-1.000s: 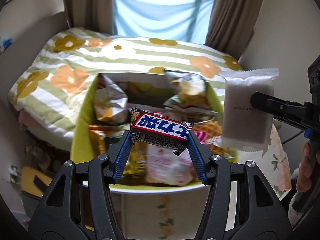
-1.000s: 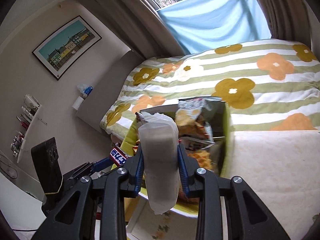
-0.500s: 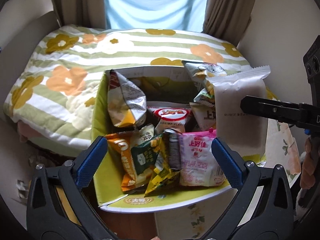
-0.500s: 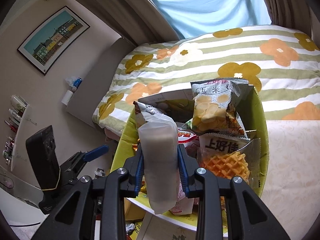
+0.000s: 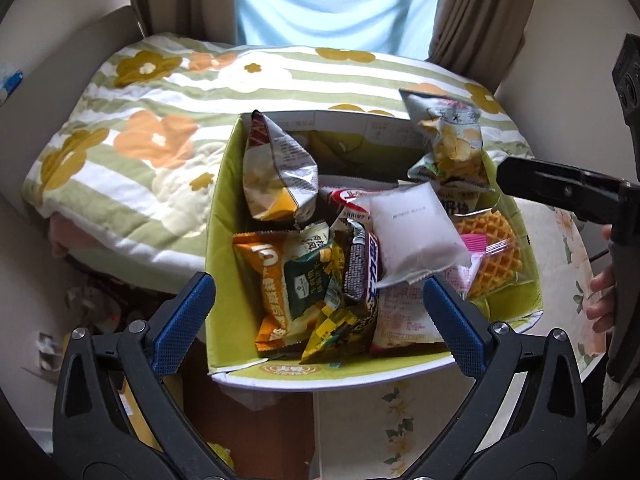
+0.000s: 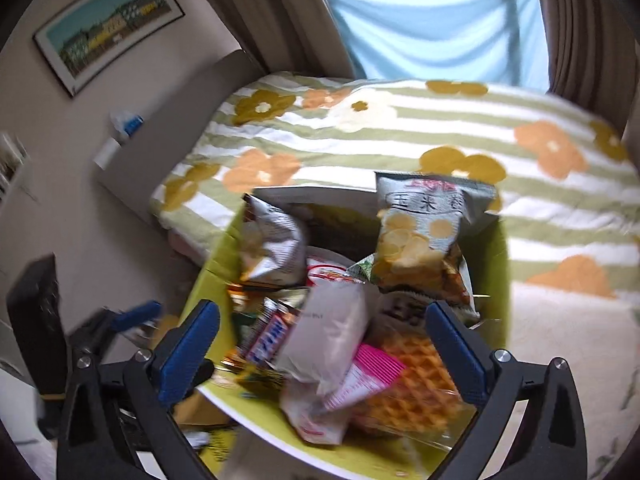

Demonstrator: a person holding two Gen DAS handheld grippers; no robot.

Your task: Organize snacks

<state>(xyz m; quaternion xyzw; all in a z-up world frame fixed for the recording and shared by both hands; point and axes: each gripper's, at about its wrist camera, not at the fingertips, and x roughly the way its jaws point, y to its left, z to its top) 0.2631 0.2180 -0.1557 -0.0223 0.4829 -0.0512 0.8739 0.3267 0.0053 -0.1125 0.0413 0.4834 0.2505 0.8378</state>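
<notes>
White pouch (image 5: 414, 236) now lies in the green box (image 5: 218, 216), atop the other snacks, right of the chocolate bar (image 5: 362, 266) (a second ago each sat pinched in a gripper). Left gripper (image 5: 318, 322) hangs spread and empty over the box's near edge; right gripper (image 6: 322, 350) is opening, pads clear of the pouch.

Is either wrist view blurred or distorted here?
Left wrist: sharp, the white packet and box crisp, fisheye bending at the edges. Right wrist: motion-smeared, the white packet and waffle pack soft.
</notes>
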